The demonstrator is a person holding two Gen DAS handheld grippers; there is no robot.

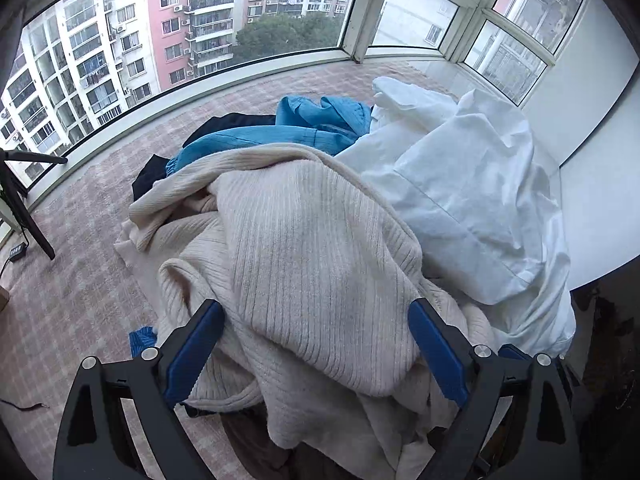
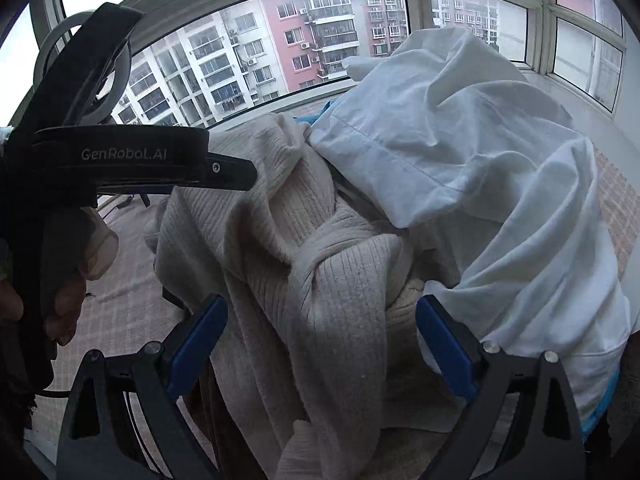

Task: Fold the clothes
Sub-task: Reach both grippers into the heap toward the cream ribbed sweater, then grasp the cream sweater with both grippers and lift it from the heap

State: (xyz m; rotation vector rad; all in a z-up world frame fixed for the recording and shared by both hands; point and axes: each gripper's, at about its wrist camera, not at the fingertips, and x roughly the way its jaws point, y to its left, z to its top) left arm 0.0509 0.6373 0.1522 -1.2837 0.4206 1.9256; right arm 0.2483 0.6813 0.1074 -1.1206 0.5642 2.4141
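A heap of clothes lies on the pink checked rug (image 1: 80, 280). On top is a cream ribbed sweater (image 1: 304, 232), crumpled and twisted (image 2: 332, 280). A rumpled white shirt (image 1: 472, 184) leans on its right side (image 2: 500, 168). Behind them lie a blue garment (image 1: 280, 132) and a black one (image 1: 224, 124). My left gripper (image 1: 315, 304) is open, its blue pads on either side of a sweater fold. My right gripper (image 2: 322, 300) is open too, straddling the sweater's twisted part, with its right finger (image 2: 444, 348) against the white shirt.
A curved window (image 1: 200, 20) runs along the far side. A black tripod leg (image 1: 28, 216) and a power strip (image 1: 18, 251) stand at the left. A white wall (image 1: 600, 160) is on the right. A hand (image 2: 76, 276) holds the left tool's black body (image 2: 120, 156).
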